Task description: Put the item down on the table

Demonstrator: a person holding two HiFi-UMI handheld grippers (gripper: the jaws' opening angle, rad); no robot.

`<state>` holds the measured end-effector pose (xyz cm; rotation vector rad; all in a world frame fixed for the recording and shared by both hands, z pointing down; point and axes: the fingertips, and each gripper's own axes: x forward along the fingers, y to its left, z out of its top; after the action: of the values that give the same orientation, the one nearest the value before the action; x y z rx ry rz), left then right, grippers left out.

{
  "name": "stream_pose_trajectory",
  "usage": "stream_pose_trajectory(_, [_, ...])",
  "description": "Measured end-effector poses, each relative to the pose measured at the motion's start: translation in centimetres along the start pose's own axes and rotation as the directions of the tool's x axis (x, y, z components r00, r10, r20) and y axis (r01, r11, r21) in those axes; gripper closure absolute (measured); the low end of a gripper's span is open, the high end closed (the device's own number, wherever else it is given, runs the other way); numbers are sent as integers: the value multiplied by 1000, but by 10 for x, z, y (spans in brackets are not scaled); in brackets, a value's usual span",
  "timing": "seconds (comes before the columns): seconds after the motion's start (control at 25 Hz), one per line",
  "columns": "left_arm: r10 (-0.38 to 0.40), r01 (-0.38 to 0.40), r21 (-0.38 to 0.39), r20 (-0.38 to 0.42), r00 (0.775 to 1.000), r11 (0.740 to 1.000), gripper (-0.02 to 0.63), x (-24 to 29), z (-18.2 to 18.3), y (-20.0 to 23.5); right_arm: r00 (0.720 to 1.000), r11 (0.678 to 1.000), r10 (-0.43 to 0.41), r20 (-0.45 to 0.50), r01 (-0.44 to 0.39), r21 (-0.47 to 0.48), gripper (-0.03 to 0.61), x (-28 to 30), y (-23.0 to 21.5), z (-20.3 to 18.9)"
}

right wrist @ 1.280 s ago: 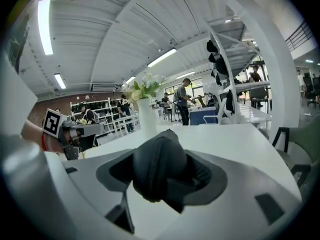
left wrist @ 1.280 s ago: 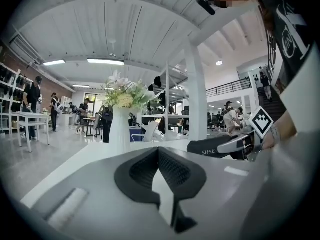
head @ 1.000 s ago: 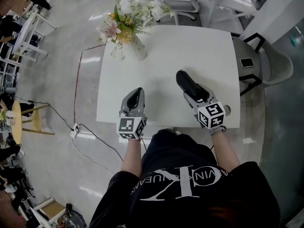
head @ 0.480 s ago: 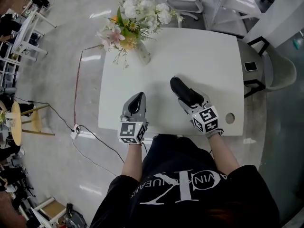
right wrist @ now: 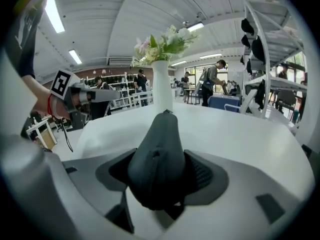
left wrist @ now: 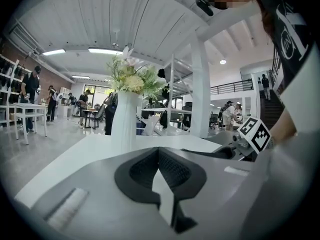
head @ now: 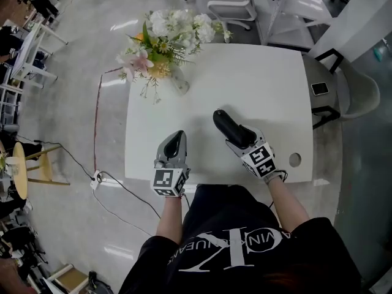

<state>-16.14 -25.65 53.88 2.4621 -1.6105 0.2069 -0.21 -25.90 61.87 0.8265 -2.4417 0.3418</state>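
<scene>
Plainly, the right tool [right wrist: 159, 180] is clamped on a dark zippered pouch [right wrist: 161, 149], whose back end is buried between the pads. From the head view the pouch [head: 225, 124] sticks forward out of the tool [head: 240, 142] over the middle of the white bench [head: 263, 78]. Whether its underside touches the top cannot be told. The left tool [left wrist: 159, 153] has its jaws together with nothing between them, and lies near the bench's front edge [head: 174, 138]. Farther off, the pouch's tip covers the foot of a white vase [right wrist: 161, 86] of flowers [head: 164, 34].
</scene>
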Motion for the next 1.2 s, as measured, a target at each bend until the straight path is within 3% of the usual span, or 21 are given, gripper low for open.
stream_pose_trajectory(1.2, [-38, 38, -28, 0, 999, 999, 601, 11, 2, -6, 996, 983, -73, 52, 63, 174, 276, -20, -33, 7])
